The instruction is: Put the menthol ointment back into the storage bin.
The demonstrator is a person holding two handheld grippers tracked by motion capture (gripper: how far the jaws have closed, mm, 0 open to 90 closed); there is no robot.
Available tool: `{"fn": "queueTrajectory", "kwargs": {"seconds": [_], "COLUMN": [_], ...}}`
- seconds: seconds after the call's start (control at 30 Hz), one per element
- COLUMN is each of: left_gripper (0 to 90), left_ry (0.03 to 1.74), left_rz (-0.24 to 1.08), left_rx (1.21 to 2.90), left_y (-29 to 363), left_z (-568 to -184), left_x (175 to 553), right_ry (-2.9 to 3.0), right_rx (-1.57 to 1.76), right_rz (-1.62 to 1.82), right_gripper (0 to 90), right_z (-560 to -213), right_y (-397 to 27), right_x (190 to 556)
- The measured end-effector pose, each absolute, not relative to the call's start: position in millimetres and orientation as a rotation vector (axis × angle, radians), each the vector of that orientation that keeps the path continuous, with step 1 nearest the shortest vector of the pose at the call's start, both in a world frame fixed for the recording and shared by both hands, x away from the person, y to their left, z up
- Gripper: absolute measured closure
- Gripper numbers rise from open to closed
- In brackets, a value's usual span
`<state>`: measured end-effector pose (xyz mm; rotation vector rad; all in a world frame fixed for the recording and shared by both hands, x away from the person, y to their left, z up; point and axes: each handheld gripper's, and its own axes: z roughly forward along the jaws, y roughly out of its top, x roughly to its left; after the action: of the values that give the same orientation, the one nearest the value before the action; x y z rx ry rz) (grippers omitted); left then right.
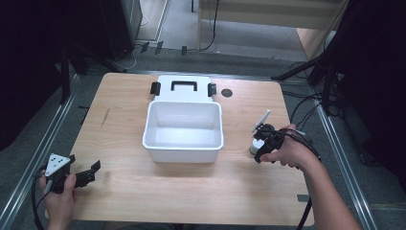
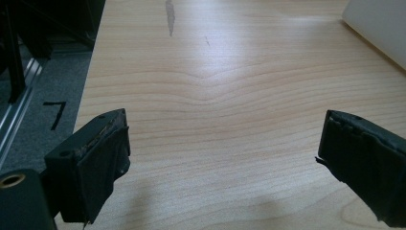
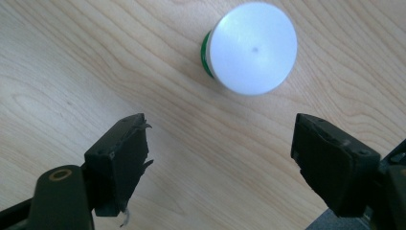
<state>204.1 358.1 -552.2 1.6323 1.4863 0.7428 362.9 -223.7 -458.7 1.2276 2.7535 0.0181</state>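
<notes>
A small container with a white round lid (image 3: 252,47) and a green body stands upright on the wooden table, seen from above in the right gripper view. My right gripper (image 3: 220,153) hovers just above it, pointing down, jaws wide apart and nothing between them. In the high view the right gripper (image 1: 263,143) is at the table's right side with the white lid (image 1: 257,144) under it. My left gripper (image 1: 91,171) rests near the table's front left corner, open and empty. In the left gripper view the left gripper (image 2: 222,158) has only bare wood between its jaws.
A white plastic bin (image 1: 183,131) stands open in the table's middle, its lid with black handle and clips (image 1: 184,87) lying behind it. A dark round hole (image 1: 227,93) marks the tabletop at back right. Metal rails run along both table sides.
</notes>
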Motion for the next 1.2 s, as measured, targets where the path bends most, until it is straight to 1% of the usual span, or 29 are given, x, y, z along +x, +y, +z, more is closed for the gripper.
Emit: {"fn": "queueTrajectory", "kwargs": {"seconds": [0.13, 0.23, 0.33, 0.7, 0.97, 1.2], "left_gripper": [4.3, 4.3, 6.5, 6.5, 6.5, 6.5], "left_ry": [1.485, 1.485, 1.492, 1.487, 1.485, 1.485], "left_rz": [0.743, 0.741, 0.744, 0.742, 0.738, 0.740], "left_rx": [1.636, 1.638, 1.637, 1.637, 1.636, 1.638], "left_y": [358, 358, 358, 358, 358, 358], "left_z": [-552, -552, -552, -552, -552, -552], "left_x": [204, 205, 205, 205, 205, 205], "right_ry": [2.752, 2.743, 2.742, 2.751, 2.734, 2.746], "right_rx": [1.239, 1.252, 1.261, 1.307, 1.336, 1.365], "right_rz": [0.030, 0.025, 0.016, 0.030, 0.041, 0.045], "right_gripper": [23.5, 23.7, 24.4, 26.0, 28.8, 34.4], "right_z": [-458, -457, -457, -462, -463, -465], "right_y": [-220, -218, -218, -212, -211, -211], "right_x": [369, 374, 380, 393, 401, 406]}}
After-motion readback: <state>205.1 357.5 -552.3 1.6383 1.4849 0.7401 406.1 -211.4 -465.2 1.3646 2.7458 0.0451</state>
